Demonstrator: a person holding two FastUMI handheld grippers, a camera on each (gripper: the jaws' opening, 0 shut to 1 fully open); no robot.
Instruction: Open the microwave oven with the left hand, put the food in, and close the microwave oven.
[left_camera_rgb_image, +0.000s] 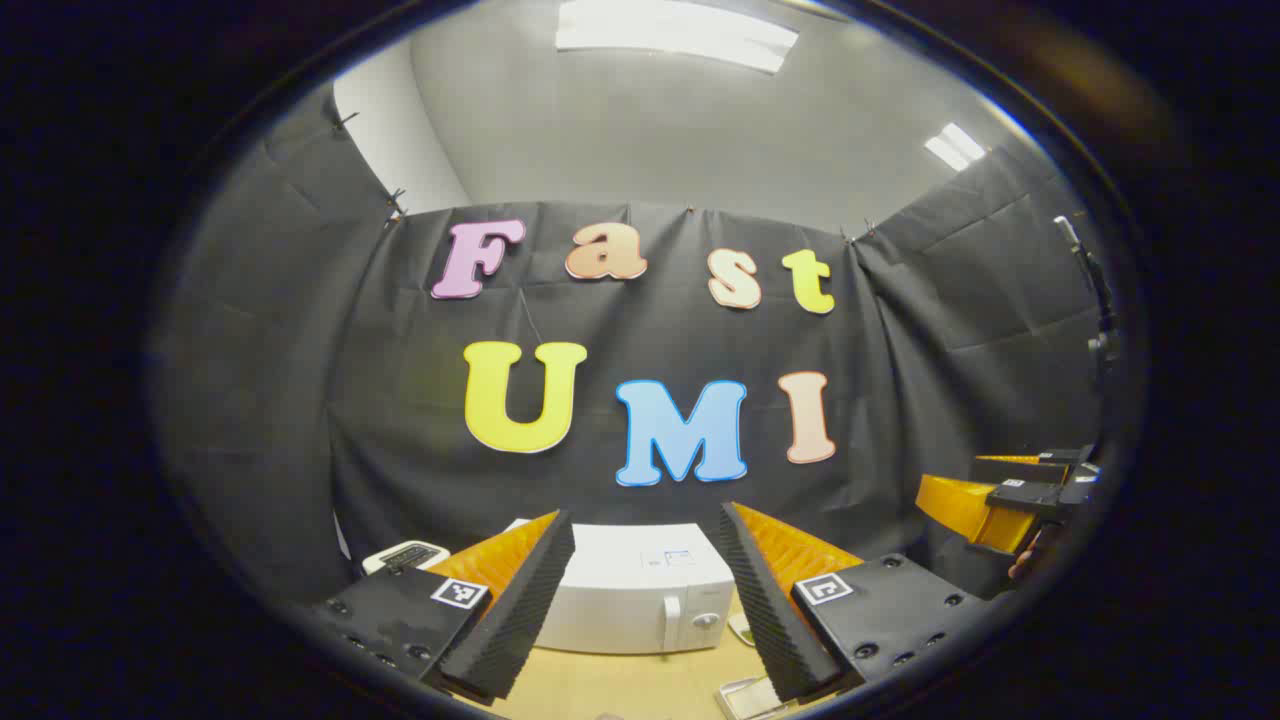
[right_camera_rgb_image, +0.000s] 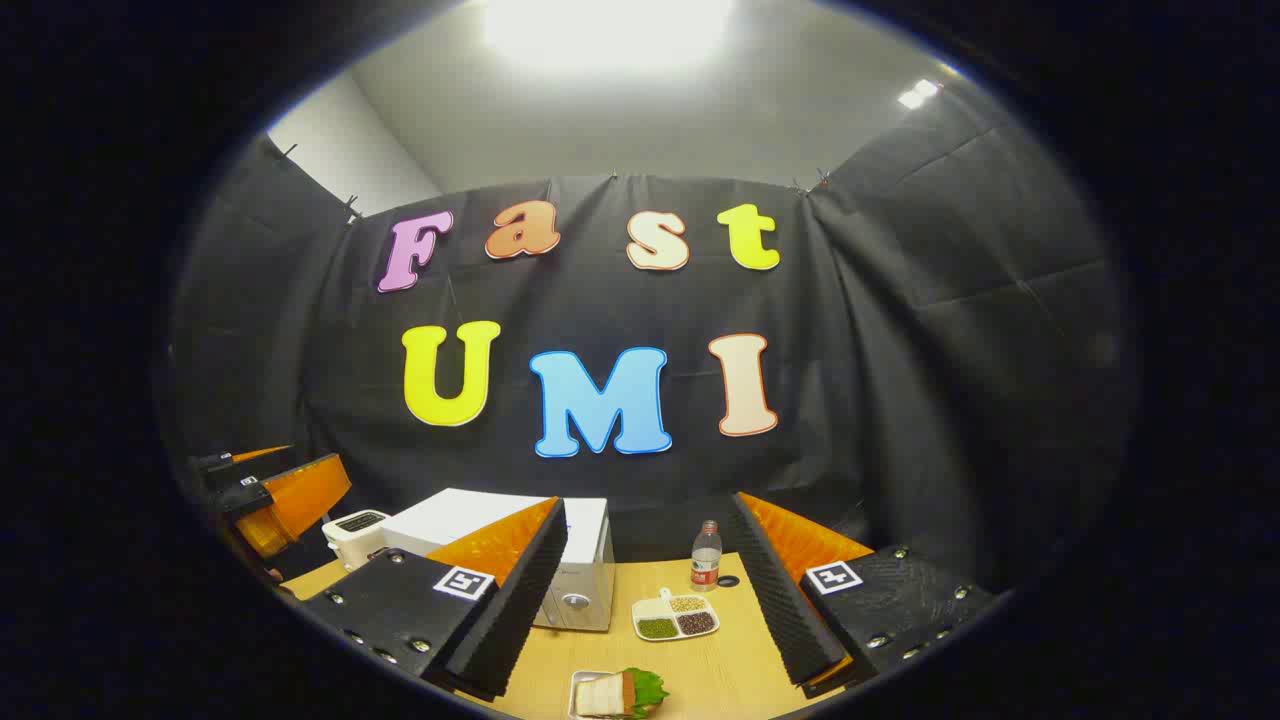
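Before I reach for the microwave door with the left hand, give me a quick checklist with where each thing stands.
1. Microwave door shut, ready to be opened: ok.
2. Left gripper open, nothing between its fingers: ok.
3. Left gripper lined up on the microwave front: ok.
4. Right gripper open, not yet holding food: ok.
5. Sandwich waiting on the table: ok.
6. Door handle within reach: cannot tell.

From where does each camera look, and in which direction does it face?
Left gripper view: rides on the left tool, faces the closed microwave; right tool at the right edge.
Right gripper view: rides on the right tool, faces the table, sandwich, bottle; left tool at the left.
Shared: microwave, toaster.
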